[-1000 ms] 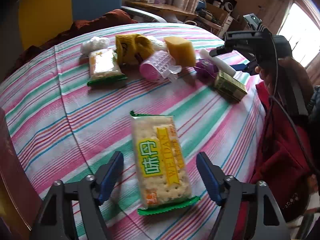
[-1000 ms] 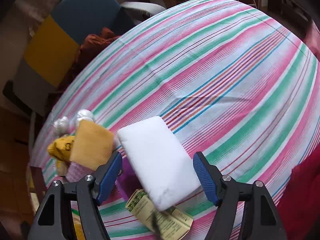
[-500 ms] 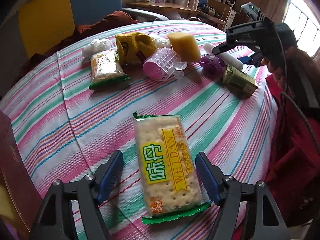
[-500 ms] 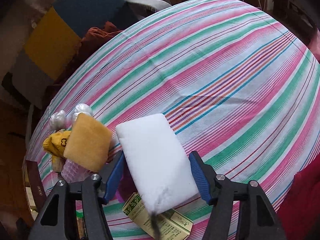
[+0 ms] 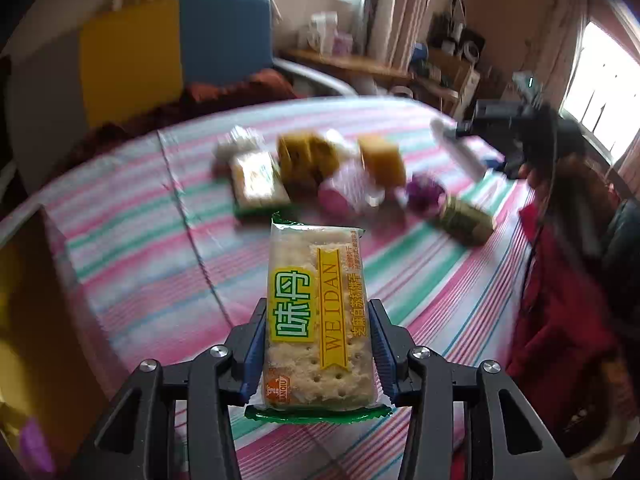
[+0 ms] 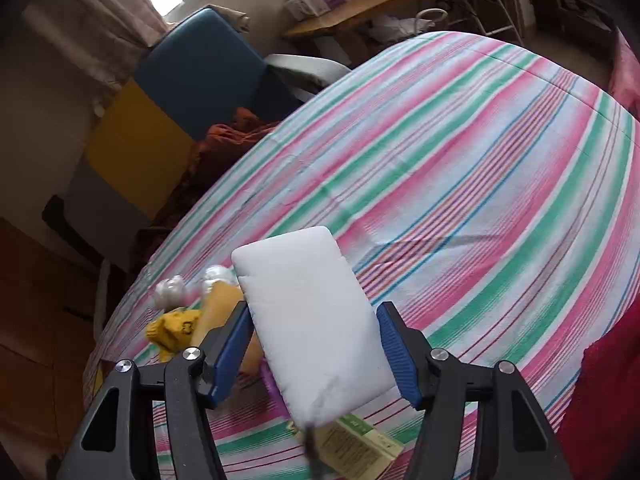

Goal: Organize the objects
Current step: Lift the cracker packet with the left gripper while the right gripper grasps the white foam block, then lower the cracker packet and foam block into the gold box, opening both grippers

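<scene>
A cracker packet (image 5: 316, 300) with a green edge and a yellow label sits between the blue pads of my left gripper (image 5: 318, 320). The jaws are closing, the pads press its long sides, and it hangs clear of the striped tablecloth (image 5: 160, 260). My right gripper (image 6: 314, 312) is shut on a white foam block (image 6: 304, 292), held above the cloth. From the left wrist view the right gripper (image 5: 516, 128) shows at the far right in a person's hand, with the white block (image 5: 456, 148) sticking out of it.
A blurred row lies across the table: a white wad (image 5: 236, 142), a second cracker packet (image 5: 256, 184), a yellow cloth (image 5: 304, 156), a yellow sponge (image 5: 380, 158), a pink roller (image 5: 344, 192), a purple item (image 5: 424, 196), a green box (image 5: 464, 220). A brown box (image 5: 28, 320) stands at the left edge.
My left gripper closed on the cracker packet and raised it off the cloth. My right gripper narrowed onto the white block and rose with it. Both views tilted upward.
</scene>
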Demonstrator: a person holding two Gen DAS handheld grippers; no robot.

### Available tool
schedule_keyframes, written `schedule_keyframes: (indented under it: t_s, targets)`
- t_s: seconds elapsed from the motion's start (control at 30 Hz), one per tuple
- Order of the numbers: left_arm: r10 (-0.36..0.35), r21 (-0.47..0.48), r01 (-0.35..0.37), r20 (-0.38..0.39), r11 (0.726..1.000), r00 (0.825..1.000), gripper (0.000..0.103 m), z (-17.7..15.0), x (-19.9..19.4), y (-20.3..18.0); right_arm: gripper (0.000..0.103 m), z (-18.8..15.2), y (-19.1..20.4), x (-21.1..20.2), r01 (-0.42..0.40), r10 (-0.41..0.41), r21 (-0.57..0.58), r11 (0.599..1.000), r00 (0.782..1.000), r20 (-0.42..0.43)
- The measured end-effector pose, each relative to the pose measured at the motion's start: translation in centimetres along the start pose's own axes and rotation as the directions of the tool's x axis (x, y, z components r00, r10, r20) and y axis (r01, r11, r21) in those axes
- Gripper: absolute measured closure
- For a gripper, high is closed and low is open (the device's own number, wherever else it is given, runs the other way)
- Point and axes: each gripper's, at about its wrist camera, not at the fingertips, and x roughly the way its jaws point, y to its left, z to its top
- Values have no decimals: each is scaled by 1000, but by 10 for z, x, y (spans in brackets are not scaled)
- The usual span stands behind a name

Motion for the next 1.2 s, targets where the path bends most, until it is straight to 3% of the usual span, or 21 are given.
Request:
schedule_keyframes:
  t_s: [0.2, 0.37, 0.5, 0.63, 0.73, 0.87, 1.03, 1.2]
  targets:
    - [67, -81, -60, 83, 995, 994, 56, 1, -58, 32, 39, -20, 41, -8, -50, 50, -91, 995, 999, 1]
    - [172, -205, -139, 153, 969, 973, 56, -9, -106, 79, 39, -39, 124, -18, -118, 119, -248, 962, 993, -11]
    - [281, -317, -223, 150, 922, 948, 56, -27, -134, 125, 39, -69, 204, -19, -204, 192, -388, 899, 979, -71]
    - [352, -421, -284, 93, 861, 931, 56, -48, -142, 171, 39, -121, 285, -3, -310, 241, -499, 809, 950, -199]
    - [388, -469, -324, 43, 821, 921, 56, -63, -144, 201, 39, -166, 338, 20, -358, 220, -559, 748, 928, -300]
    - [378, -520, -338, -31, 784, 925, 56, -85, -137, 232, 39, -219, 390, 57, -384, 155, -608, 695, 905, -395]
    - [355, -532, -342, -81, 775, 931, 56, -102, -128, 252, 39, -267, 418, 110, -336, 22, -656, 676, 899, -437]
    - [333, -539, -329, -94, 775, 938, 56, -111, -117, 256, 39, -282, 423, 134, -285, -44, -689, 667, 907, -419]
